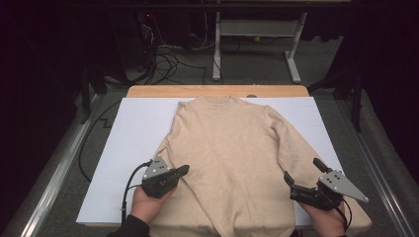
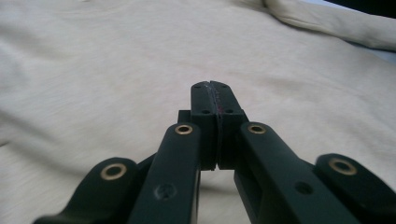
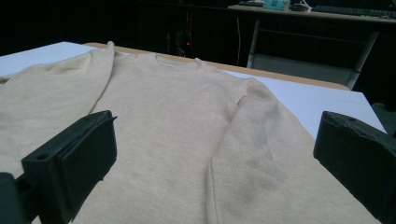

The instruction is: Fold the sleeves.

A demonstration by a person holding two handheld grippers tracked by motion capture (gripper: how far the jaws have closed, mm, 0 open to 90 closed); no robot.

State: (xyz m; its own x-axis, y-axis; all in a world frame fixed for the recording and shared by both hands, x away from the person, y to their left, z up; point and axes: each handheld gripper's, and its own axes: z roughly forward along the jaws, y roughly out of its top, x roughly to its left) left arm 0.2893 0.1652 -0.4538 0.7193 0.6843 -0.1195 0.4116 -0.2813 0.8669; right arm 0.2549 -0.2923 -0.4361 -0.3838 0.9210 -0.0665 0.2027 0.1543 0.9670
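A beige sweater [image 1: 232, 158] lies flat on the white sheet [image 1: 133, 143], collar toward the far edge and hem hanging over the near edge. My left gripper [image 1: 186, 170] sits at the sweater's left side, its tips over the knit. In the left gripper view its jaws [image 2: 215, 95] are pressed together just above the sweater [image 2: 107, 79], with no cloth visible between them. My right gripper [image 1: 302, 171] hovers over the right sleeve near the front, open wide. The right gripper view shows its fingers [image 3: 74, 158] far apart over the sweater [image 3: 187, 121].
The white sheet covers a wooden tabletop [image 1: 217, 91] whose far edge shows as a strip. Metal rails [image 1: 54, 173] run along both sides of the table. Beyond it stand a white desk frame [image 1: 257, 34] and a tangle of cables [image 1: 168, 61] on the floor.
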